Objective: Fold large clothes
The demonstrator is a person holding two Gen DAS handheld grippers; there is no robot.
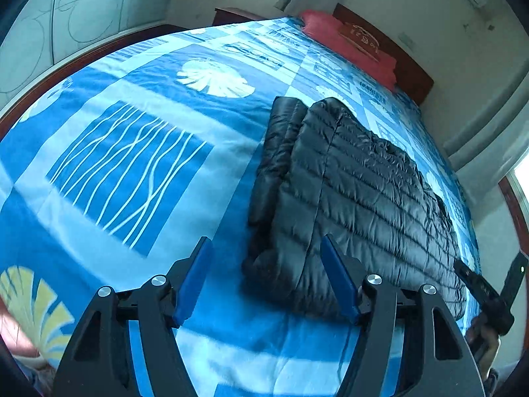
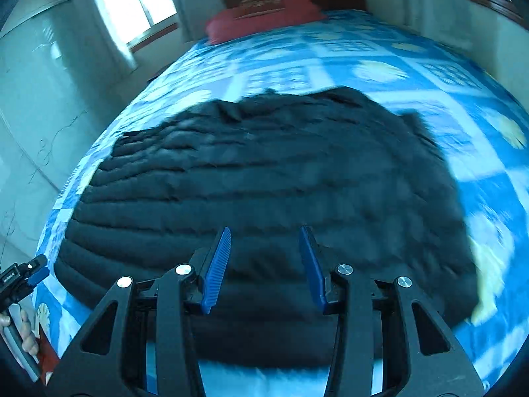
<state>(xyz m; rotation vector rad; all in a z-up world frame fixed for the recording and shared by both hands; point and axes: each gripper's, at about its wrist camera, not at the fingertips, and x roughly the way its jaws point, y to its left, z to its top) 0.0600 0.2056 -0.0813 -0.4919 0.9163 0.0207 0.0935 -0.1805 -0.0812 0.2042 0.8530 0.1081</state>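
A black quilted down jacket (image 1: 357,198) lies folded on the bed, its sleeve tucked along its left side. It fills the middle of the right wrist view (image 2: 264,182), which is blurred. My left gripper (image 1: 266,248) is open and empty, held above the bed at the jacket's near left corner. My right gripper (image 2: 264,235) is open and empty, held over the jacket's near edge. The right gripper also shows at the right edge of the left wrist view (image 1: 489,284). The left gripper shows at the left edge of the right wrist view (image 2: 23,278).
The bed carries a blue patterned quilt (image 1: 132,165). A red pillow (image 1: 347,43) lies against the wooden headboard (image 1: 413,72). A wall stands beyond the bed (image 1: 49,33); a window (image 2: 132,0) shows in the right wrist view.
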